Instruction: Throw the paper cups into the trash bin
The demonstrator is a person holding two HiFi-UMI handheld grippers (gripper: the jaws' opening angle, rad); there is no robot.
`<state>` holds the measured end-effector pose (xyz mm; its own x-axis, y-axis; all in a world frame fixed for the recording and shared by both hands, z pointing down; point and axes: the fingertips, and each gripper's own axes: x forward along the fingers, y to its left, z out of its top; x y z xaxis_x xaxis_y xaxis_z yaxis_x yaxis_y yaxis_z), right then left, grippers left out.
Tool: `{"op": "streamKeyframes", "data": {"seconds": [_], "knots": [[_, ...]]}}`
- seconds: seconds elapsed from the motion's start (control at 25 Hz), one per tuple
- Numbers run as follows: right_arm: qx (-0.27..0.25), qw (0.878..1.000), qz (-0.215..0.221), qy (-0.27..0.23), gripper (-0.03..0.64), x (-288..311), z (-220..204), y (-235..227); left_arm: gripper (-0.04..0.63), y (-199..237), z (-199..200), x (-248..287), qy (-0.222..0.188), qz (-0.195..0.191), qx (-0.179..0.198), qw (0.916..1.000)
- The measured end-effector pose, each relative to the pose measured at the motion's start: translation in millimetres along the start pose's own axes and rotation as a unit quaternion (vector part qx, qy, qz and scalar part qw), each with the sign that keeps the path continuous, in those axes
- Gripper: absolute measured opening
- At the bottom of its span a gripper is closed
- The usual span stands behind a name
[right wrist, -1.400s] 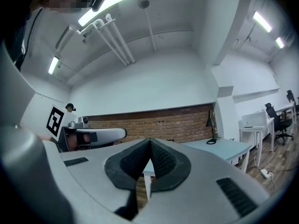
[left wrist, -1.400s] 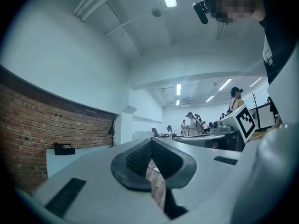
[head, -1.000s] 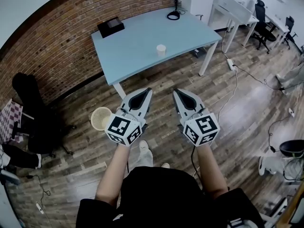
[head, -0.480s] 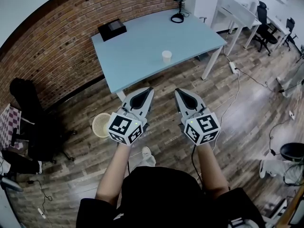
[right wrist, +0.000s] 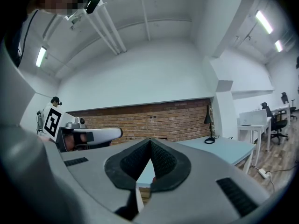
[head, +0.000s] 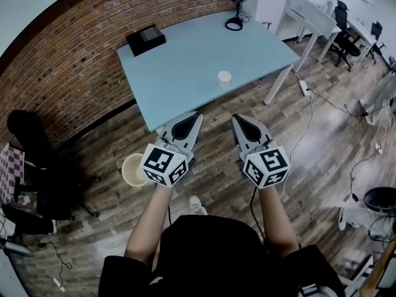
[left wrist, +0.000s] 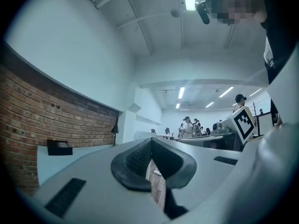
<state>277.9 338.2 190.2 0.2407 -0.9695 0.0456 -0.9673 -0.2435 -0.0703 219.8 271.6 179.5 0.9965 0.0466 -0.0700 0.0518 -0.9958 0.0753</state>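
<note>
One paper cup (head: 224,78) stood upright on the light blue table (head: 185,54), near the front edge toward its right corner. It was well apart from both your grippers. The trash bin (head: 133,169), a round pale basket, sat on the wood floor (head: 309,147) off the table's front left corner, just beside your left gripper's marker cube in the head view.

Your left gripper (head: 193,120) was held level over the floor, pointing at the table edge. Its jaws were together, tips meeting, with nothing between them. Your right gripper (head: 240,122) was alongside it in the same pose, jaws also closed and empty. The cup was beyond the right gripper's tip and untouched.

Further out on the table, a black box (head: 145,39) sat at the back left and a black desk lamp (head: 236,8) at the back right corner. A brick wall (head: 74,54) ran behind the table. There was a white desk (head: 309,11) with office chairs (head: 341,33) far right, and a dark chair (head: 37,159) by the wall at left. The left gripper view showed people standing far off in the room, too small to detail.
</note>
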Motion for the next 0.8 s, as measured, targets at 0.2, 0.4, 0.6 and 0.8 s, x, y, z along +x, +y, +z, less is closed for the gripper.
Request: {"op": "streamKeyframes", "data": {"seconds": [0.2, 0.4, 0.6, 0.8], "knots": [[-0.005, 1.0, -0.025, 0.013, 0.005, 29, -5, -3, 0.009, 31, -1, 4, -0.003, -0.008, -0.008, 0.9999], [-0.006, 0.999, -0.044, 0.017, 0.005, 58, -4, -6, 0.009, 62, -2, 9, -0.002, -0.016, -0.015, 0.9997], [0.002, 0.998, -0.068, 0.01, 0.005, 74, -3, -9, 0.009, 83, -5, 15, 0.002, -0.032, -0.022, 0.9993], [0.01, 0.996, -0.083, 0.013, 0.005, 79, -9, -19, 0.009, 96, -6, 24, 0.002, -0.037, -0.023, 0.9991]]}}
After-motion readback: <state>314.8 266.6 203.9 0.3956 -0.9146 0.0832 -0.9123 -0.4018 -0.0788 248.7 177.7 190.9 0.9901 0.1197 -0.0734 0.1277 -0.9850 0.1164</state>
